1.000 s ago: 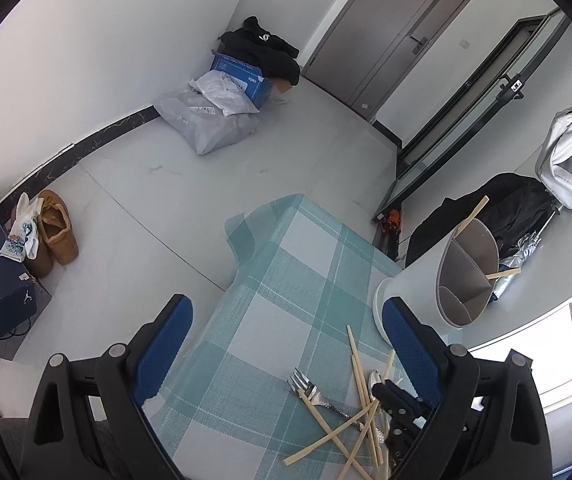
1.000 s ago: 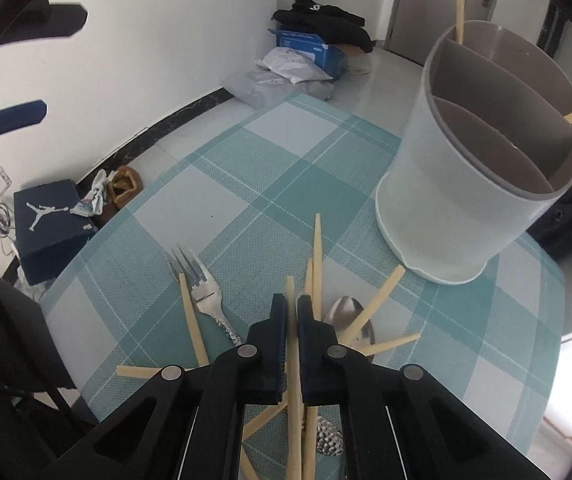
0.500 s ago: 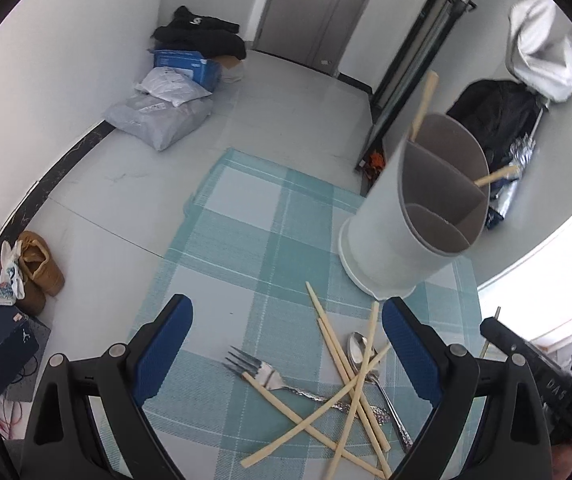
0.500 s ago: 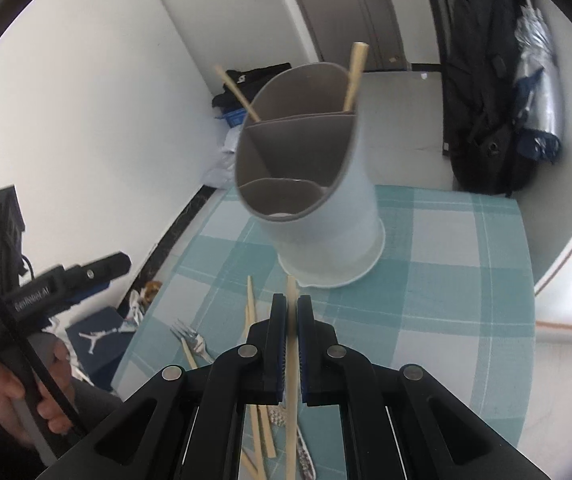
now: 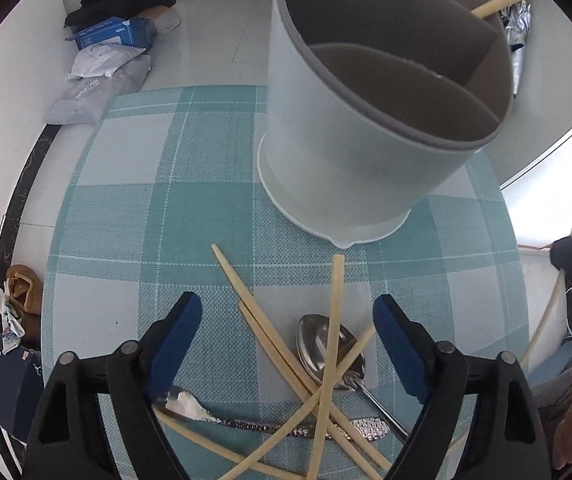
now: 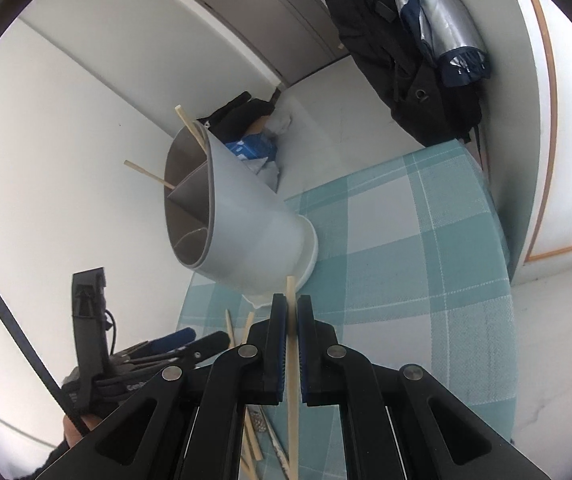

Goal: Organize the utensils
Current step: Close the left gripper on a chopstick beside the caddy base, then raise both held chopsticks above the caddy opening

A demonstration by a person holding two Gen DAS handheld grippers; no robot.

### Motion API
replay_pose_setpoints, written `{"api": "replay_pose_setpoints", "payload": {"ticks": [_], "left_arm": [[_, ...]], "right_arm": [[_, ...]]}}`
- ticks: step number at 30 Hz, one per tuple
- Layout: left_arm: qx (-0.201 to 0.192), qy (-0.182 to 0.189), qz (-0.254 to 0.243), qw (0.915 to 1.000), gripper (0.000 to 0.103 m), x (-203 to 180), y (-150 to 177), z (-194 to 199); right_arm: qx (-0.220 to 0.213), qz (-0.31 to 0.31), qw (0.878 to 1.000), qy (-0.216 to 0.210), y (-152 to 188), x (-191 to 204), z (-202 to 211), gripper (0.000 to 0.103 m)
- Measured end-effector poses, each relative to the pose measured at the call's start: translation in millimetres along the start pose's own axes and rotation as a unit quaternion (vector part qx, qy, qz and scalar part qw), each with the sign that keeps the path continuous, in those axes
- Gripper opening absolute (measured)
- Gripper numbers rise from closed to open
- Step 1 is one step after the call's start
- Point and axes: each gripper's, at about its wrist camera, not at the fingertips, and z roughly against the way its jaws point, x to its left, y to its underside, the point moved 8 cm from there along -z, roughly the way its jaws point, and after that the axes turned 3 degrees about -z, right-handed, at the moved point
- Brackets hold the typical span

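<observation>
The right gripper [image 6: 292, 320], low in its frame, clamps one pale wooden chopstick [image 6: 290, 300]. The left gripper [image 5: 288, 320] is closing, pads untouched, over the crossed chopsticks and steel spoon [image 5: 328, 344] below the grey divided plastic holder [image 5: 350, 152].

Pale wooden chopsticks [image 5: 334, 292]: 5 loose on the cloth, criss-crossed. 2 more chopsticks in the holder [image 6: 189, 126], only 1 of those seen from left cam. Plus 1 lifted chopstick [image 6: 292, 360], clear of the cloth. 8 total.
Shiny metal spoon [image 5: 314, 340]: 1.
Metal fork w/ hammered handle [image 5: 183, 400]: 1.
Round grey plastic utensil holder [image 5: 326, 152]: 1, w/ 3 compartments.
Teal-and-white checked tablecloth [image 5: 125, 220]: 1.
Floor: blue cardboard box [image 5: 109, 36] x1; tan shoes [image 5: 25, 288] approx. 2; pale plastic bags [image 5: 97, 88], 2 or so, can't tell exactly.
</observation>
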Motion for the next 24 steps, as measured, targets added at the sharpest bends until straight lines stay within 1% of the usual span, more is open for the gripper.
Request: {"api": "replay_pose_setpoints", "payload": {"ticks": [2,3,7,8,9,10,12,13,14,16,17,22,24], "left_arm": [[0.015,-0.010,-0.009,0.9998,0.070,0.7,0.8,-7.8],[0.019,-0.013,-0.013,0.9996,0.065,0.9,1.6,-10.2],[0.013,-0.013,-0.017,0.9997,0.059,-3.7,0.9,-11.4],[0.011,-0.012,-0.017,0.9997,0.054,-5.3,0.3,-11.3],[0.009,-0.014,-0.019,0.9997,0.046,-7.8,-0.9,-11.2],[0.009,-0.014,-0.019,0.9997,0.042,-11.4,-3.6,-12.2],[0.006,-0.004,-0.016,0.9999,0.030,-15.2,-5.2,-11.8],[0.006,-0.003,-0.014,0.9999,0.025,-17.3,-7.1,-12.5],[0.006,-0.003,-0.013,0.9999,0.016,-17.9,-7.1,-12.1],[0.002,-0.006,-0.007,1.0000,0.009,-17.6,-8.3,-11.0],[-0.003,-0.007,-0.003,1.0000,0.004,-16.7,-9.3,-9.4],[-0.025,-0.009,0.015,0.9995,0.003,-10.5,-10.0,4.2],[-0.035,-0.002,0.024,0.9991,0.003,-11.7,-7.9,12.3]], "right_arm": [[-0.003,0.006,1.000,0.002,-3.7,-1.3,1.4,0.004],[-0.004,0.006,1.000,0.001,-4.8,-2.6,1.0,0.004],[-0.009,0.007,1.000,-0.001,-8.8,-5.8,3.9,0.004],[-0.010,0.004,1.000,-0.003,-9.5,-6.0,4.9,0.004],[-0.011,0.003,1.000,-0.004,-9.6,-5.8,6.2,0.004],[-0.012,0.004,1.000,-0.004,-10.0,-5.5,7.1,0.004],[-0.013,0.003,1.000,-0.007,-10.8,-4.5,7.4,0.004],[-0.013,0.004,1.000,-0.007,-10.6,-3.5,7.5,0.004],[-0.014,0.005,1.000,-0.007,-10.5,-2.6,8.0,0.004],[-0.016,0.009,1.000,-0.008,-10.0,-0.2,8.7,0.004],[-0.017,0.012,1.000,-0.007,-9.1,0.1,9.8,0.004],[-0.021,0.017,1.000,-0.004,-7.3,4.2,12.1,0.004],[-0.024,0.018,1.000,-0.004,-7.9,6.3,13.6,0.004]]}}
